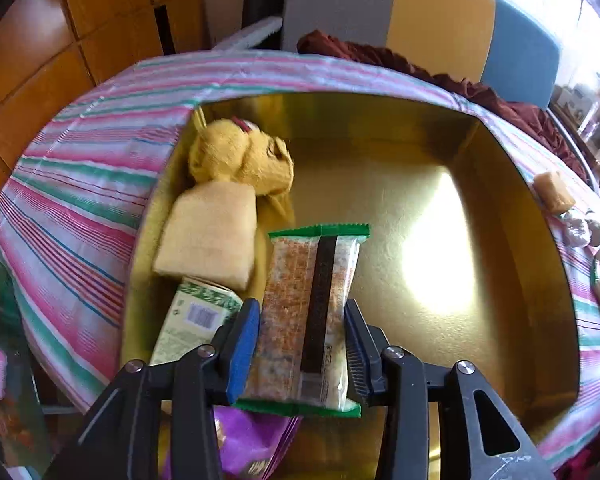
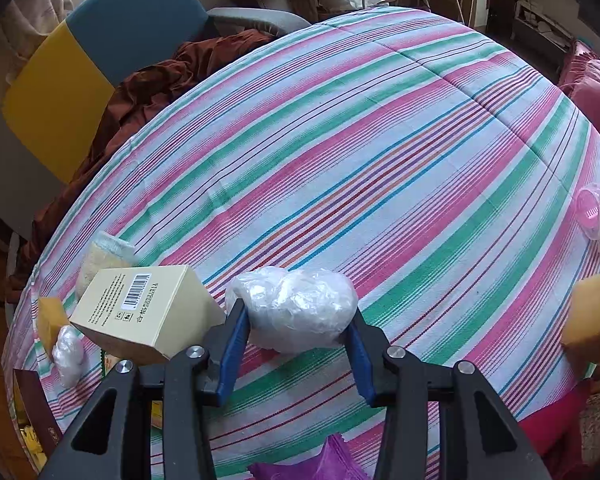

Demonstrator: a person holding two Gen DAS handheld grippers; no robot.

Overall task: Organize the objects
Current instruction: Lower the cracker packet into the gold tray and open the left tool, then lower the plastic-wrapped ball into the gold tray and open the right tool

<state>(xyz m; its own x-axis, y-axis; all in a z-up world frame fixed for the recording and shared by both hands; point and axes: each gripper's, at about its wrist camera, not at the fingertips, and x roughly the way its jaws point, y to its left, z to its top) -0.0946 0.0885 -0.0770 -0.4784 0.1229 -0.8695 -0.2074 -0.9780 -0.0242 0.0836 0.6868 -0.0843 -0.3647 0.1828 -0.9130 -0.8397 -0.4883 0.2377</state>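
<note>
The left gripper [image 1: 302, 344] is seen over a gold-lined box [image 1: 520, 208] that rests on a striped cloth [image 1: 80, 200]. A green-edged snack bar [image 1: 312, 320] lies lengthwise between its blue pads [image 1: 244, 344]. The left pad appears to touch the wrapper, while a narrow gap seems to show at the right pad, so a firm grip cannot be confirmed; the jaws are set narrowly, about the width of the bar. Inside the box, at its left side, a yellow plush toy [image 1: 244, 156] is seen at the far end, a pale sponge block [image 1: 210, 236] just near of it, and a green-printed carton [image 1: 192, 320] nearest, beside the left finger. A purple packet [image 1: 252, 440] is partly hidden under the gripper.

The right gripper [image 2: 296, 328] is held over the striped cloth [image 2: 380, 140], and a crumpled clear plastic bundle [image 2: 296, 304] is clamped between its pads [image 2: 236, 340], both of which press into its sides. To the left, a cream box with a barcode [image 2: 140, 312] lies tilted, close to the left finger. A pink plastic item [image 2: 596, 212] is seen at the far right edge.
</note>
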